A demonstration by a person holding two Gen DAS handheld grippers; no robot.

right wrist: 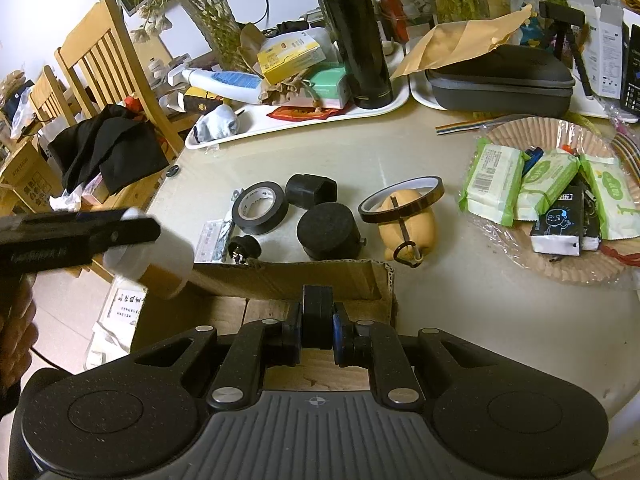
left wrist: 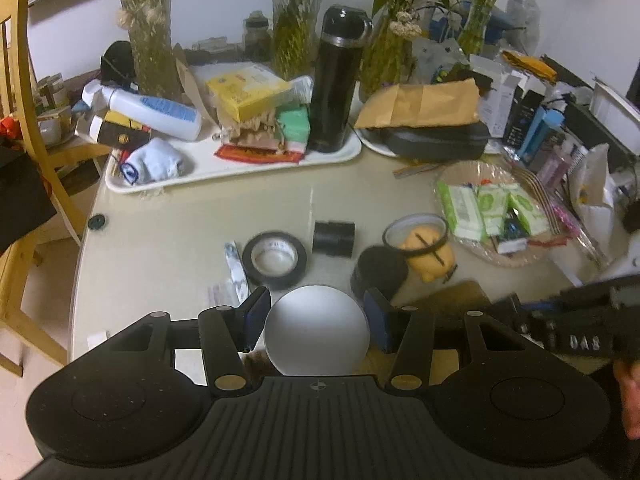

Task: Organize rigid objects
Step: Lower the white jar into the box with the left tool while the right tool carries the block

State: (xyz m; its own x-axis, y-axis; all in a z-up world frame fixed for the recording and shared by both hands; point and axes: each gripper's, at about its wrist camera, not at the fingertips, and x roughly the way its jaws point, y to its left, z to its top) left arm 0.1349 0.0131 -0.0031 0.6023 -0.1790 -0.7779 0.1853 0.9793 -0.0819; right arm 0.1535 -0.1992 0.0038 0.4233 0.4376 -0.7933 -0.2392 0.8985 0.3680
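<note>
white roll: smooth, pale cylinder (left wrist: 316,330) pinched between the left gripper (left wrist: 316,320) pads, held up in the air. From the right wrist view (right wrist: 150,250) it hangs just off the left corner of the cardboard box, with a tan band showing on its underside.
left claw: partly spread, blue pads (left wrist: 256,314) pressing on both sides of the roll.
small black piece: narrow, dark, upright block (right wrist: 317,316) clamped in the right gripper (right wrist: 317,326), sitting over the inside of the box.
right claw: squeezed nearly together on that black piece.
cardboard box: open, brown, raggedy corrugated edge (right wrist: 320,270), right below both grippers at the table's near side.
just past the box: black tape roll (right wrist: 260,207) lying flat, a stubby black sleeve (right wrist: 311,190) behind it, a matte black puck-like cylinder (right wrist: 328,230), and a little black knob (right wrist: 244,248) touching the box edge.
yellow toy: rounded soft-looking figure (right wrist: 408,228) with a thin amber tape ring (right wrist: 400,199) leaning on top of it.
right side: crinkled paper plate (right wrist: 560,272) holding green tissue packs (right wrist: 494,184).
back: white tray (right wrist: 280,122) crowded with a tall glossy black flask (right wrist: 356,36), white bottle (right wrist: 224,82), yellow box (right wrist: 290,56), rolled sock (right wrist: 218,122).
table: glossy beige top (right wrist: 360,152), wooden chair (right wrist: 100,60) off its left edge.
</note>
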